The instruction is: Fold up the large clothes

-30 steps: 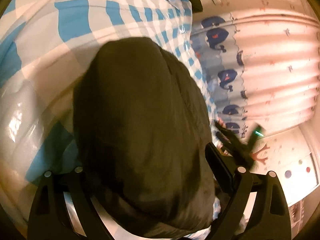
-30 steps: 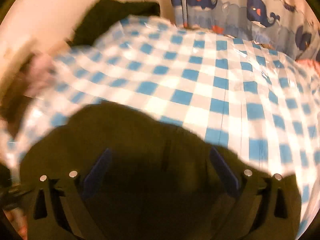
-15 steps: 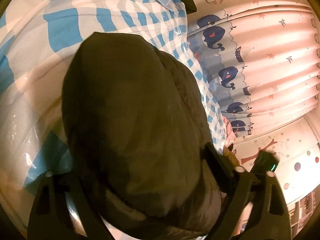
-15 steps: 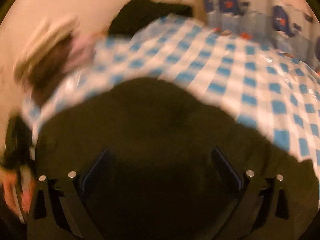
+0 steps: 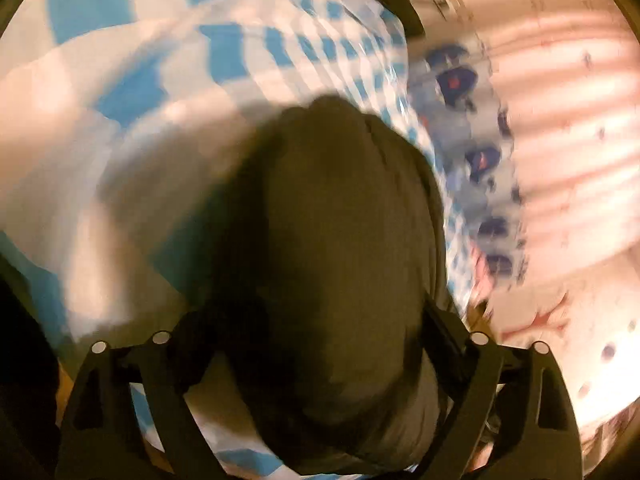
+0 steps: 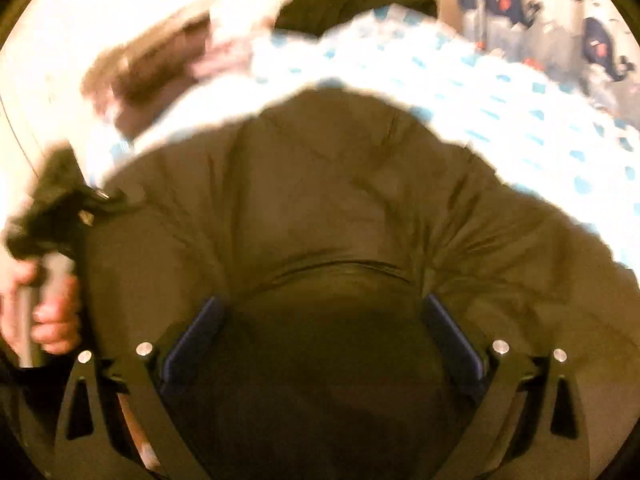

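Observation:
A large dark olive padded jacket fills both wrist views. In the left wrist view it bulges between the fingers of my left gripper, which stand wide apart around it. In the right wrist view the jacket spreads over the blue-and-white checked cover, and my right gripper has its fingers wide apart with a thick fold of the jacket between them. My left hand and its gripper show at the left edge, with dark fabric bunched at the tip. Both views are motion-blurred.
The checked plastic-covered surface lies under the jacket. A pink curtain with a blue whale border hangs at the right. Another dark garment and a brown-and-pink pile lie at the far side.
Both grippers have moved with the jacket. The right view has swung left, bringing the left hand and the brown pile into sight. The left view is now blurred and shows more of the checked cover.

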Demonstrator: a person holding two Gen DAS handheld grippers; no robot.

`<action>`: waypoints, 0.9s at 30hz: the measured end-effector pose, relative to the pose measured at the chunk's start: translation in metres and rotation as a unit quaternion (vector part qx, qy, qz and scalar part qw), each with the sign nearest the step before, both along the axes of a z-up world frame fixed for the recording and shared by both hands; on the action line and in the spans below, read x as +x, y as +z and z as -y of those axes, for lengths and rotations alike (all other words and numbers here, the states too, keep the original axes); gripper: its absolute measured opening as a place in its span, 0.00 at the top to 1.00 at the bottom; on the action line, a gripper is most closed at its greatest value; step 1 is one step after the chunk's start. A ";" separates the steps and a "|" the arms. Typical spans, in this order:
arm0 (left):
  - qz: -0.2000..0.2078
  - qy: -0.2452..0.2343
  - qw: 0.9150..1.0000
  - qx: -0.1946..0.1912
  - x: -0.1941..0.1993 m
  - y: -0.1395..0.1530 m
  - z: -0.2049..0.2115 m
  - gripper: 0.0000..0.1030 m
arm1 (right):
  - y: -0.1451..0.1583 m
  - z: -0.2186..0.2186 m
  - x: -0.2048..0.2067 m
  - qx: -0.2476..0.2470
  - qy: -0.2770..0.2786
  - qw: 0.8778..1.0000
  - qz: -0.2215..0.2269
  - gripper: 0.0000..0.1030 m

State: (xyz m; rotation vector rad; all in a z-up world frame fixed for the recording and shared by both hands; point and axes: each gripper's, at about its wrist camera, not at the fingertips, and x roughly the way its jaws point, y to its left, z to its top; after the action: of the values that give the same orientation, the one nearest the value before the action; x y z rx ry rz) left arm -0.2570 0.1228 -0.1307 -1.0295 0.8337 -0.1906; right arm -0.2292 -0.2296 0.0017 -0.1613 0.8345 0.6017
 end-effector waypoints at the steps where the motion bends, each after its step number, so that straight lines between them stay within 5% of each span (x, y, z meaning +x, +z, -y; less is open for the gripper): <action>1: 0.005 -0.002 1.000 0.007 0.001 0.003 -0.002 0.17 | 0.003 0.002 -0.002 -0.010 -0.010 1.000 0.011 0.06; 4: 0.034 -0.015 0.999 -0.003 0.004 0.009 0.000 0.18 | -0.037 -0.009 0.009 -0.108 -0.022 0.993 -0.043 0.06; 9: 0.070 -0.050 0.996 0.019 0.010 0.020 0.015 0.41 | -0.008 0.006 0.000 -0.043 -0.049 0.998 0.001 0.06; 12: 0.072 -0.056 0.996 0.020 0.010 0.017 0.015 0.55 | 0.011 0.025 0.010 -0.038 -0.114 0.992 0.034 0.06; 16: 0.076 -0.055 0.996 0.008 0.012 0.013 0.014 0.62 | -0.019 0.041 0.055 -0.076 -0.183 0.979 -0.042 0.06; 18: 0.077 -0.056 0.995 -0.001 0.012 0.012 0.013 0.62 | -0.046 0.037 0.067 -0.105 -0.173 0.977 -0.070 0.06; 20: 0.073 -0.055 0.996 -0.006 0.011 0.010 0.011 0.55 | -0.036 0.040 0.064 -0.088 -0.188 0.975 -0.081 0.06; 22: 0.063 -0.052 0.996 -0.020 0.008 0.004 0.009 0.41 | -0.005 0.039 0.057 -0.053 -0.204 0.977 -0.037 0.06; 25: 0.044 -0.045 0.998 -0.022 0.013 -0.001 0.011 0.22 | 0.012 0.030 0.078 -0.064 -0.218 0.974 -0.001 0.06; 27: 0.033 -0.043 0.998 -0.022 0.017 -0.007 0.014 0.21 | 0.002 0.028 0.108 -0.082 -0.234 0.969 -0.014 0.06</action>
State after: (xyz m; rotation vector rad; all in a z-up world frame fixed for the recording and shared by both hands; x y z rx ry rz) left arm -0.2401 0.1086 -0.1375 -1.0238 0.8177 -0.3150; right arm -0.1207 -0.2580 0.0035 -0.1006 0.9118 0.0908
